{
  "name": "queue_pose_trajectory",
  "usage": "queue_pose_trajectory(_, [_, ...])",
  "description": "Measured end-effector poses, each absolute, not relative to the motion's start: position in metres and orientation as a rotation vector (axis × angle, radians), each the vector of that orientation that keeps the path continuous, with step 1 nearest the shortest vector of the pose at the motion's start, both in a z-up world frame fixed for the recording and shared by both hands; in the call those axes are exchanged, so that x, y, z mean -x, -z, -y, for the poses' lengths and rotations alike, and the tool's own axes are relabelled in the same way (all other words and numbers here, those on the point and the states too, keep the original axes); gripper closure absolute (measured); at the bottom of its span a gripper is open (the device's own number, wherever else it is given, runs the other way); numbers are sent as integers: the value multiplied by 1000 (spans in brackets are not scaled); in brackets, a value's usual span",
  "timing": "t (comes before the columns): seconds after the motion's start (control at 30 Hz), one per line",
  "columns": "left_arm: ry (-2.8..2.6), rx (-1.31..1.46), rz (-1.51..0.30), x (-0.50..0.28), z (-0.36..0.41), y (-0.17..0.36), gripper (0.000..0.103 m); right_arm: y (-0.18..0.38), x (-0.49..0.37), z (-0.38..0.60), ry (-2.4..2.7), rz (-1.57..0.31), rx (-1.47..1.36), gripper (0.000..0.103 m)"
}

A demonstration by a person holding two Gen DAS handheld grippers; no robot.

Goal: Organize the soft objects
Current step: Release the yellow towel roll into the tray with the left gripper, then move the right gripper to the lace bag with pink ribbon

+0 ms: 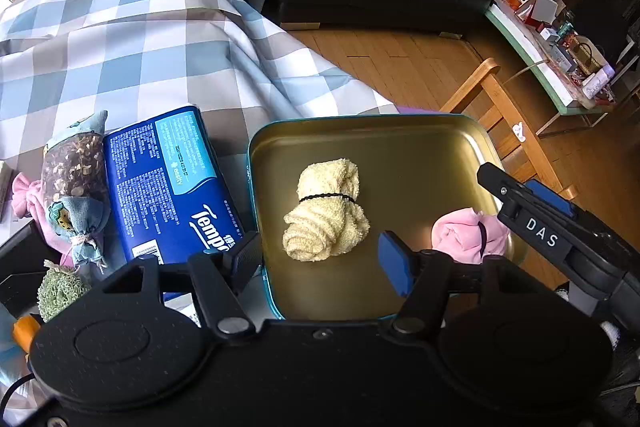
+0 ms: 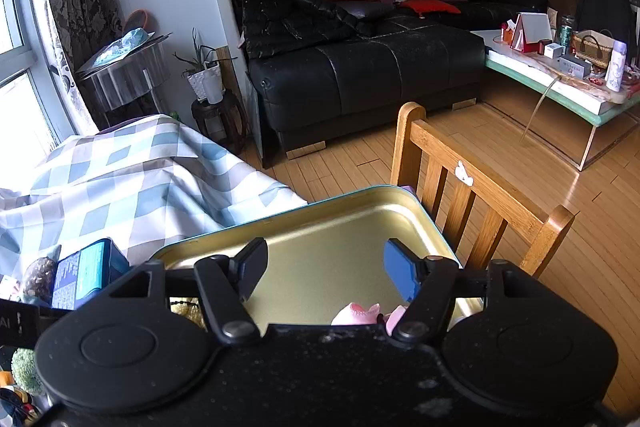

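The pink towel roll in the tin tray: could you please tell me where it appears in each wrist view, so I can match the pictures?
Left wrist view: the pink towel roll lies at the tray's lower right, beside the right tongs.
Right wrist view: only its top peeks out at bottom centre, just above the camera's black housing.
Shared landmark: the gold tin tray.

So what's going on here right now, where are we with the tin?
Soft items are being sorted into the shallow gold metal tin. A rolled yellow towel bundle tied with a black band lies in the middle of it, and a pink cloth bundle sits at its right side. The left gripper is open over the tin, holding nothing. The right gripper is also open, above the pink bundle. A blue tissue pack, a dried-herb sachet and a green scrubby ball wait on the checked cloth.
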State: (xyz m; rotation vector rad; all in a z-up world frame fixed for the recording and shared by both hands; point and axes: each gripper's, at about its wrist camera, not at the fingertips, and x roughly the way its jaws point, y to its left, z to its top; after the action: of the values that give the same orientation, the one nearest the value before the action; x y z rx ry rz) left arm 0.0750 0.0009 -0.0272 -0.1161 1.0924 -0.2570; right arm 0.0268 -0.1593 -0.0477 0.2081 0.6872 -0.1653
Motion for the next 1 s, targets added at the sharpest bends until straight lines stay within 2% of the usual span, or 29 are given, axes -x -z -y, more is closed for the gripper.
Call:
queue_pose_trajectory(0.07, [251, 110, -1098, -75, -1, 28, 43, 48, -27, 158, 165, -690, -201, 36])
queue_pose_trajectory(0.17, [232, 86, -1098, -73, -1, 28, 43, 49, -30, 157, 158, -706, -191, 25])
queue_pose_trajectory(0.3, [200, 42, -1082, -70, -3, 27, 43, 52, -35, 153, 150, -743, -159, 23])
queue_pose_trajectory(0.5, [177, 17, -1082, -67, -12, 27, 42, 54, -39, 143, 130, -772, -92, 16])
queue_pose_trajectory(1.0, [146, 17, -1107, -47, -62, 24, 42, 54, -42, 123, 129, -804, 36, 10])
